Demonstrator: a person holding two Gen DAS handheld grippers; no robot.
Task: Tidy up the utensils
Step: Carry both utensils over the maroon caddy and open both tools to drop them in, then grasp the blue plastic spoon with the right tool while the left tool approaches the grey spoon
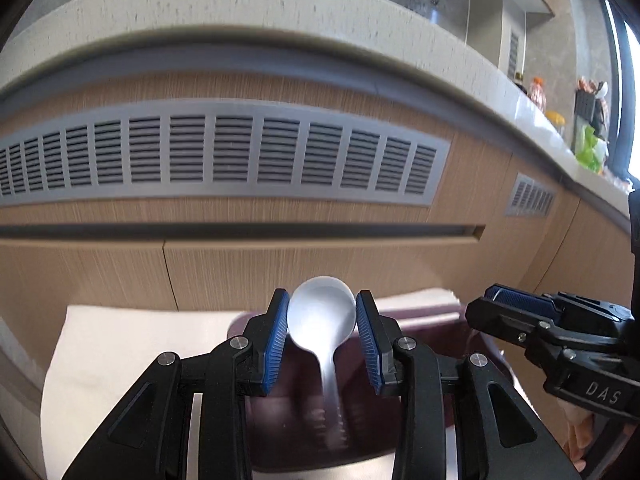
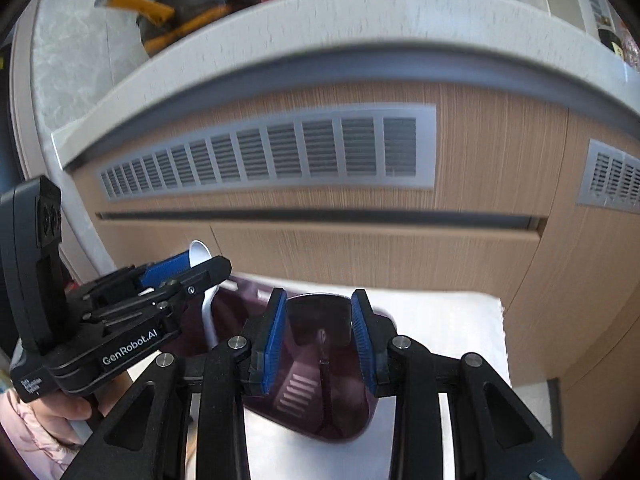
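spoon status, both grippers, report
Left gripper shut on white spoon, bowl up, over purple container. Right gripper open, at container's rim. Nothing blocking.

Pale speckled stone desk [image 1: 248,4] curving across the top, grey trim band beneath. Below that, light wood-grain cabinet front [image 1: 280,252] with a long grey louvred vent grille [image 1: 224,154] and a smaller grey vent grille [image 1: 530,200] further right; dark horizontal handle slot [image 1: 240,232] under the long grille. On the desk at left, black pan with yellow-orange handles [image 2: 192,4]. On the desk at far right, bright green crumpled bag [image 1: 588,148], small orange-lidded jar [image 1: 557,119], dark holder with blurred items [image 1: 588,104]. White folded cloth [image 2: 448,316] lying low in front of the cabinet.
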